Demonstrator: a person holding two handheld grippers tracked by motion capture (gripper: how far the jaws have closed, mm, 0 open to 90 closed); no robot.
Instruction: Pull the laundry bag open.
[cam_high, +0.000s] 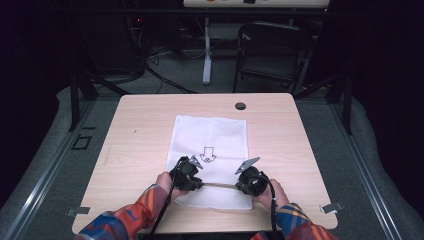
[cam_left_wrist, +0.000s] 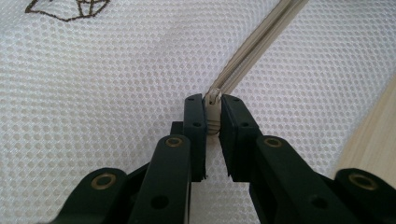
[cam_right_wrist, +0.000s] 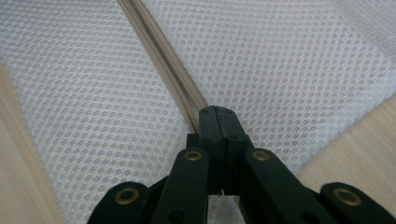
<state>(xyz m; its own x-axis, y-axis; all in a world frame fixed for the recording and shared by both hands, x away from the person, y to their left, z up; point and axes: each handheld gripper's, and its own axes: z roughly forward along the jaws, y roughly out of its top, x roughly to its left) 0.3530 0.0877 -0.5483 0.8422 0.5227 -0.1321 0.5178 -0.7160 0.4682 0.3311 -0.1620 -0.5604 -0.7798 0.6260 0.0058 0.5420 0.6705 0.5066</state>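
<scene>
Zipper (cam_high: 220, 185) runs left-right across the mesh bag (cam_high: 210, 135) near edge.

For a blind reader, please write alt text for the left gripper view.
The left gripper is shut on the pale zipper pull of a white mesh bag. The beige zipper runs away to the upper right, and a strip of wooden table shows at the right edge.

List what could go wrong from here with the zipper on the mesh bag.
1. The left gripper pinches only the small zipper pull; it may slip out when dragged.
2. The right gripper is shut at the zipper end; if its hold is thin, the mesh bag could bunch or slide on the table.
</scene>
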